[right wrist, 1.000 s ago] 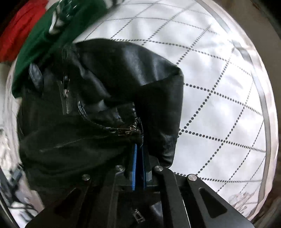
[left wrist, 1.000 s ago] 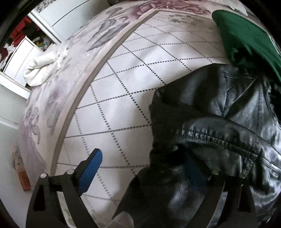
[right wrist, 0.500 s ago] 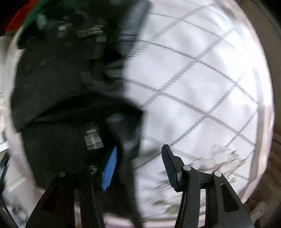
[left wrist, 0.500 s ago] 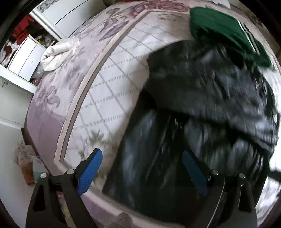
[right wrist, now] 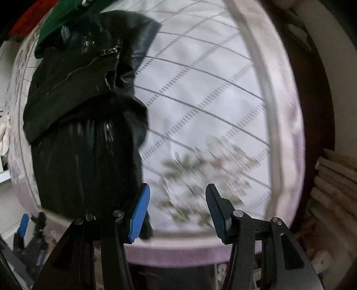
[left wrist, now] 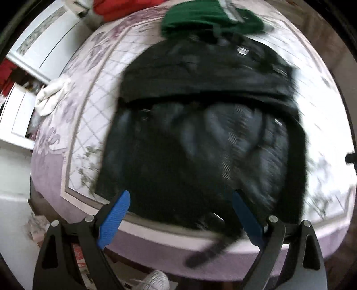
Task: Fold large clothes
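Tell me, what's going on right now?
Left gripper open, empty. Right gripper open, empty. Black leather jacket lies on bed. Green garment touches its far edge.

Motion blur smears the black leather jacket in the left wrist view.

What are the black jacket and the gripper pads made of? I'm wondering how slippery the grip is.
Black jacket: looks like leather or faux leather, glossy, with sheen on its creases and metal zippers. Right gripper pads: blue, matte, ribbed, probably rubber or plastic.
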